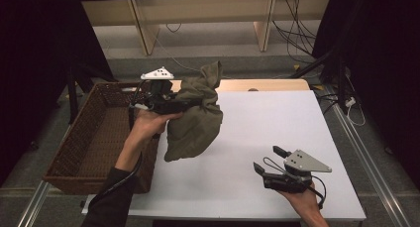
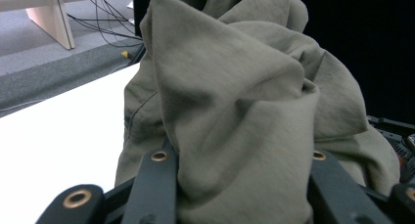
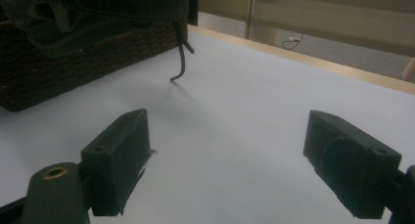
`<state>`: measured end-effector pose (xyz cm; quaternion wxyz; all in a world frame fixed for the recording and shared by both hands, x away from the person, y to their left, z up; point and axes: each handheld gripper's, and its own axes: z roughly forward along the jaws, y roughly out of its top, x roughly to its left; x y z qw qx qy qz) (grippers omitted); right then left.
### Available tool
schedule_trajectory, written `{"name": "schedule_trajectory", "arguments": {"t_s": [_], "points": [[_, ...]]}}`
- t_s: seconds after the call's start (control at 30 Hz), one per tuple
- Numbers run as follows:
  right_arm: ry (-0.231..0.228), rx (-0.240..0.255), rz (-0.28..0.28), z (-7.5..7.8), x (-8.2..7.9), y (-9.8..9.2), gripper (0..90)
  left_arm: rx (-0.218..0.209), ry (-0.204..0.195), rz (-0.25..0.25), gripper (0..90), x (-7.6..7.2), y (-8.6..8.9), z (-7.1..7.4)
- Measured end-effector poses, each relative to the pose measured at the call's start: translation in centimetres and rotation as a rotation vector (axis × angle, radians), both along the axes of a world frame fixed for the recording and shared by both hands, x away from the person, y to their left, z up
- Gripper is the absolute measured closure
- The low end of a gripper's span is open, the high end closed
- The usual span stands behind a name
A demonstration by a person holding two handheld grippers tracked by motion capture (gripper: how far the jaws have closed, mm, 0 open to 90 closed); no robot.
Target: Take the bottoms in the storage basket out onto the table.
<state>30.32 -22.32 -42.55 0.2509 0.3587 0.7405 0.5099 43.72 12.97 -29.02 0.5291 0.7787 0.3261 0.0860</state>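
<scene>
The brown wicker basket (image 1: 74, 152) at the table's (image 1: 277, 128) left edge has woven walls and a bare bottom, as far as the high view shows. The left gripper (image 1: 171, 105) is clamped on an olive-green garment (image 1: 195, 115) (soft, crumpled cloth, bunched between the jaws), held in the air just right of the basket. It hangs with its long axis roughly vertical, one corner pointing up. The right gripper (image 1: 267, 160) rests low over the white tabletop, jaws spread and holding nothing.
</scene>
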Motion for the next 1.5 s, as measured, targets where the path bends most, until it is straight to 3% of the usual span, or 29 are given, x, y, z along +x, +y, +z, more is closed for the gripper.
{"name": "schedule_trajectory", "arguments": {"t_s": [0.7, 1.5], "points": [[0.000, -0.003, 0.000, 0.0, 0.0, -0.1, 18.4, 0.026, 0.032, -0.040, 65.2, 1.0, -3.5, -1.7], [-0.001, 0.000, -0.002, 0.0, -0.1, -0.1, 18.5, 0.054, 0.050, -0.041, 65.1, 2.3, -6.2, -4.0]]}}
